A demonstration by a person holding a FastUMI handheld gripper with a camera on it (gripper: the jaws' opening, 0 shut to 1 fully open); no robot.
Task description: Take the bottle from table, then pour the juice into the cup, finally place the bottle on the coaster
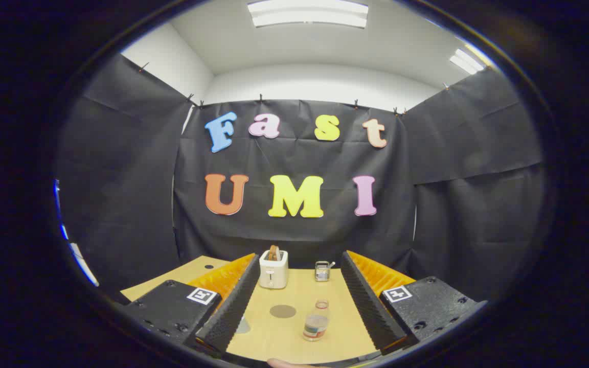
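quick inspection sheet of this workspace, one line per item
surface: wooden table, bare patches between the things
job's things: bottle upright between the open fingers; grey round coaster beside it; a clear thing that may be the cup half hidden by one finger, cannot tell
clutter: toaster with toast in it and small rack beyond the fingers
grippers: gripper open, holding nothing
cables: nothing seen
surroundings: black cloth wall, ceiling lights
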